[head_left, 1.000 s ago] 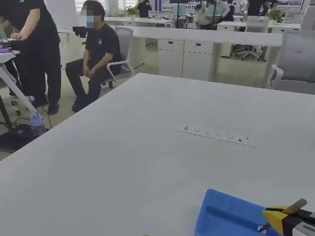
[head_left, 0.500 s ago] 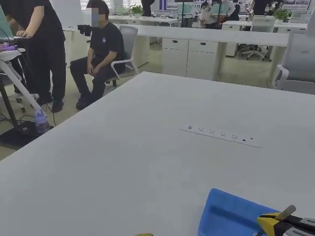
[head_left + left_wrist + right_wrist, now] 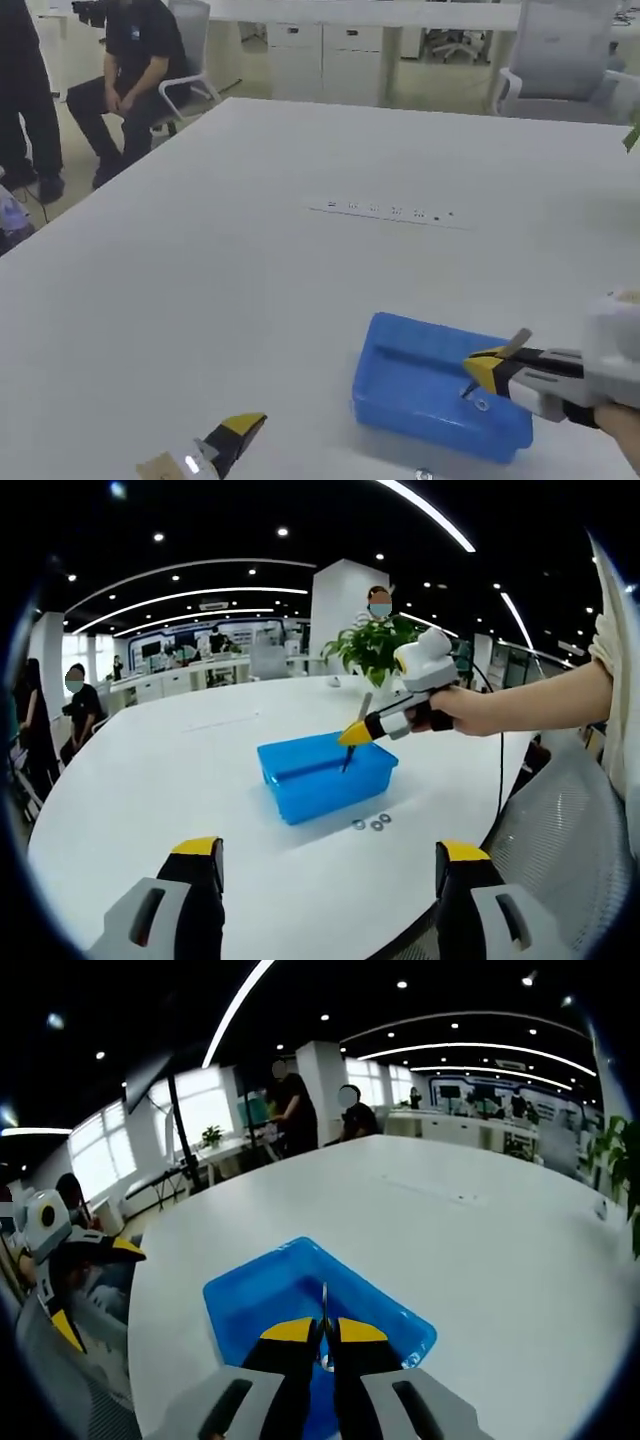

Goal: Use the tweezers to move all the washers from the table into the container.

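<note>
At the left, our left gripper (image 3: 327, 865) hovers over the broad white table (image 3: 150, 780) with its yellow-tipped jaws wide apart and nothing between them. In the head view it sits at about seven o'clock of the blue rectangular plastic container (image 3: 420, 385), apart from it. In the left gripper view, three small silver metal washers (image 3: 372, 824) lie in a tight cluster on the table at twelve o'clock of those open jaws. They are just beside the container's near wall, at its five o'clock. Further right, our right gripper (image 3: 322, 1328) is pinched narrow on the slim metal tweezers (image 3: 323, 1305), which point down into the container. A small metal ring (image 3: 482, 404) shows at the tweezers' tips inside the container; we cannot tell whether the tips grip it. From nine to twelve o'clock of the container the tabletop lies bare, with a flush white power strip (image 3: 390, 211) at twelve o'clock, well apart. In the left gripper view the table's rounded edge passes near the container at three o'clock.
</note>
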{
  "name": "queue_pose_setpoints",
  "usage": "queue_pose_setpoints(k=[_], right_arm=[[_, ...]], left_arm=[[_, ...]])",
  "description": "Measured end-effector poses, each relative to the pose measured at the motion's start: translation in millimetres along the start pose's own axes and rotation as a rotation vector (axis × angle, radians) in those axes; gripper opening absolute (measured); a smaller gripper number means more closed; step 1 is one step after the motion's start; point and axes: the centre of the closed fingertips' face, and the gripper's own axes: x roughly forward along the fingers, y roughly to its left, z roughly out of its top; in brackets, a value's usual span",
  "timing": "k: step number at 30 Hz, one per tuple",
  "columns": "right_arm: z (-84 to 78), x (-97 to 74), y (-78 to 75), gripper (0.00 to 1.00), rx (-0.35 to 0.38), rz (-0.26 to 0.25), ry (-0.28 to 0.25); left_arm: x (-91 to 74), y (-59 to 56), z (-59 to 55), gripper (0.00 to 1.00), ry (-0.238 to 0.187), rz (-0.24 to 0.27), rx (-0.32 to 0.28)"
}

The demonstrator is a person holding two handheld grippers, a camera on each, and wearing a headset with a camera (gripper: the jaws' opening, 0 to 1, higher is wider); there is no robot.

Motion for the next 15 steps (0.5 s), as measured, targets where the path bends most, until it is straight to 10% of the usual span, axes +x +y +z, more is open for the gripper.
queue_pose_setpoints(k=[8,15], right_arm=[[-0.1,1.4,6.5,0.03,0.013,-0.001,-0.008],[-13.8,7.4,5.0,0.03,-0.129,-0.039,0.145]], left_arm=[[0.4,-3.6,-2.3,0.88,0.007,-0.024,-0.016],[0.5,-6.8,-2.5,0.88,0.013,-0.039,-0.016]])
